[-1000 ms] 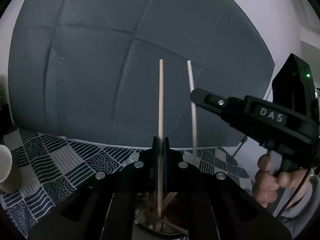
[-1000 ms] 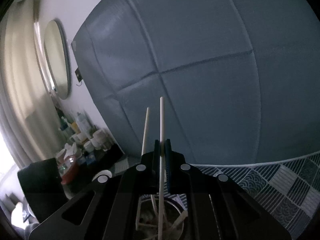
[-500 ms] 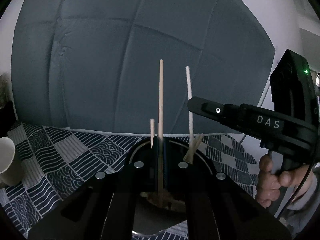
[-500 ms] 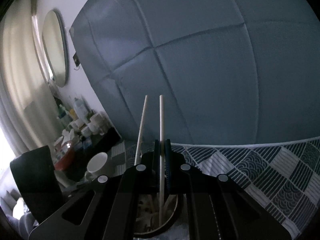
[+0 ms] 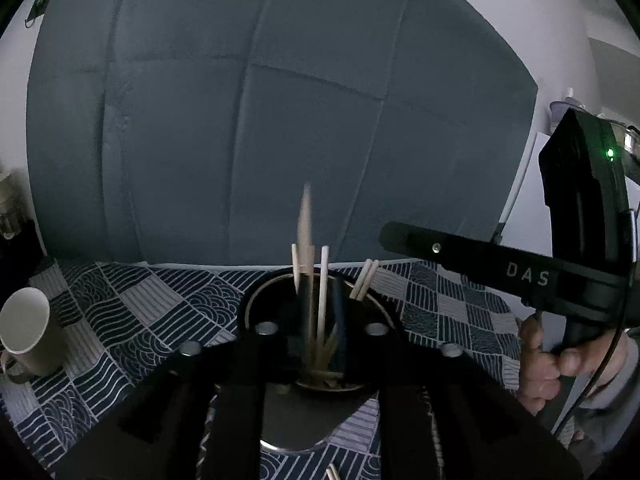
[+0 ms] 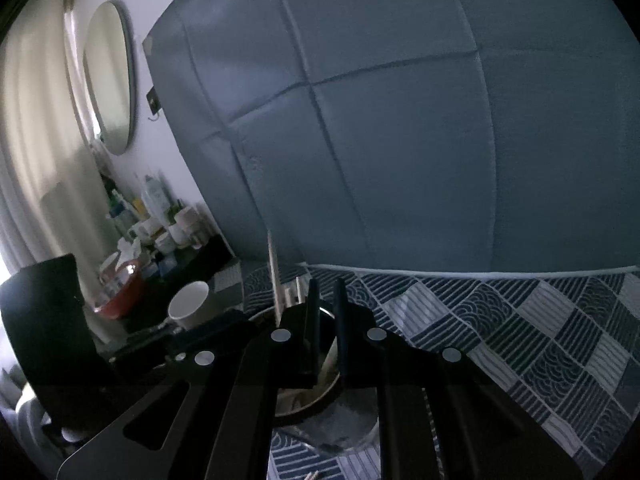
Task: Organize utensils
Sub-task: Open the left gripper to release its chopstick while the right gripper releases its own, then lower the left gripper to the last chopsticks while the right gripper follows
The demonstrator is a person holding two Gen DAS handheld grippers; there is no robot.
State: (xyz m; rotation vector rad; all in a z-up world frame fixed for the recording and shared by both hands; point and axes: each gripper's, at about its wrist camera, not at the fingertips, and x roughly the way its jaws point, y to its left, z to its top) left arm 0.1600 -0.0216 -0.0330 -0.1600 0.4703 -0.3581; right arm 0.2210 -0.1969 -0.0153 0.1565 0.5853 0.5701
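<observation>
Now both grippers release chopsticks (image 5: 322, 300) into the metal cup (image 5: 256, 304) — the left gripper (image 5: 322, 304) has just opened, the right gripper (image 6: 325, 308) stands slightly parted, empty. Next, probably, both lift clear above the cup.

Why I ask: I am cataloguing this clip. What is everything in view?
Holder: one, dark, metal-rimmed, on the cloth under both grippers.
Chopsticks: several, pale wood, standing in holder; one blurred above.
Mug: one, off-white, on cloth, left.
Cloth: one, navy-white patterned.
Padded panel: one, grey, behind.
Mirror: one, oval, wall.
Bottles and jars: many, mixed, dark shelf.
Red bowl: one, beside them.
Left gripper: black, jaws just opening, chopsticks between, unpressed.
Right gripper: black, jaws slightly apart.
Hand: one, holding right gripper.
</observation>
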